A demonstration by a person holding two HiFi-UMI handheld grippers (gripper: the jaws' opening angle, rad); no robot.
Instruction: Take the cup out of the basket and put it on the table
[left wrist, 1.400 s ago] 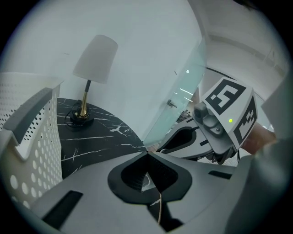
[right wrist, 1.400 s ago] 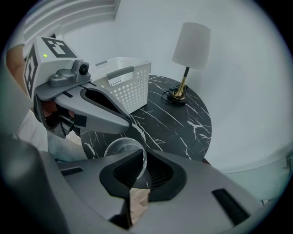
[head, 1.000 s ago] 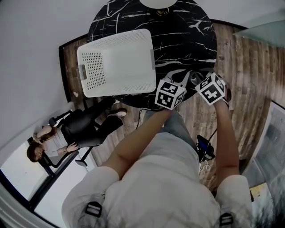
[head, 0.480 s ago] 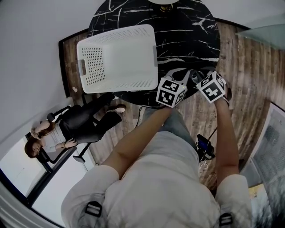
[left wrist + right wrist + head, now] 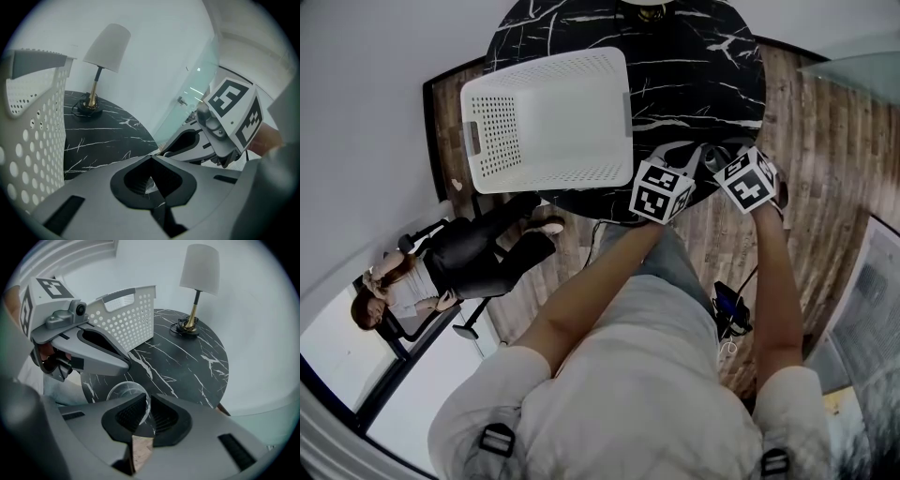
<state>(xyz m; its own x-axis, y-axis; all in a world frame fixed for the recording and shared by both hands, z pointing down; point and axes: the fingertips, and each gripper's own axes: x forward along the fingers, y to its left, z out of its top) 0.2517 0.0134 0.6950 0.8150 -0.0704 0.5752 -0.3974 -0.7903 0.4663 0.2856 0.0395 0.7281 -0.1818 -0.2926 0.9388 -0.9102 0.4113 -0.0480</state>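
A clear glass cup point(image 5: 123, 391) is over the near edge of the black marble table point(image 5: 187, 366). Its rim passes between the pads of my right gripper point(image 5: 149, 404), which is shut on it. Whether its base rests on the table I cannot tell. My left gripper point(image 5: 151, 161) is shut with nothing in it, and hovers just left of the cup. In the head view both grippers, left point(image 5: 680, 157) and right point(image 5: 719, 157), meet at the table's front edge, right of the white perforated basket point(image 5: 548, 122). The basket's inside is hidden.
A lamp point(image 5: 199, 273) with a white shade and brass base stands at the table's far side. The basket point(image 5: 126, 319) takes up the table's left part and overhangs its edge. A person point(image 5: 441, 272) sits on a chair on the wooden floor at the left.
Almost nothing: the head view has shifted slightly, and both grippers stay together at the table's front edge.
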